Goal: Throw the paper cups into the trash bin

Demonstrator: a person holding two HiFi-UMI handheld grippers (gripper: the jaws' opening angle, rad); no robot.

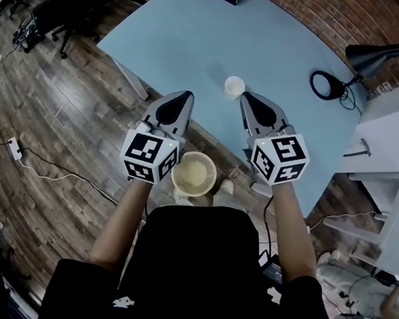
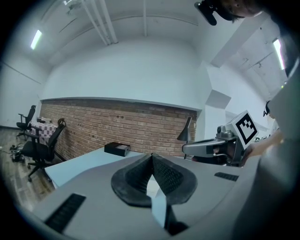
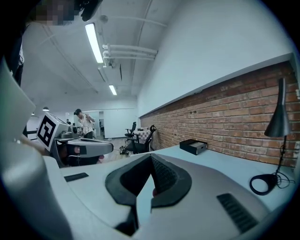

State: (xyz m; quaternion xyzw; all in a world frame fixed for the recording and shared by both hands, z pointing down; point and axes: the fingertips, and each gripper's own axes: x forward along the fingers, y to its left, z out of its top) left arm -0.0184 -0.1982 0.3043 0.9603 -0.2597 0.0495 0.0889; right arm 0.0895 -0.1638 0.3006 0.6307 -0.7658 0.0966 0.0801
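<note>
White paper cup [image 1: 234, 86] stands by the closed right gripper [image 1: 247, 95]; the closed left gripper [image 1: 186, 96] partly hides the trash bin [image 1: 196, 175].

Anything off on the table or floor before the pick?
Nothing stands out: the paper cup sits upright on the blue table, and the trash bin stands upright on the floor beside it.
</note>
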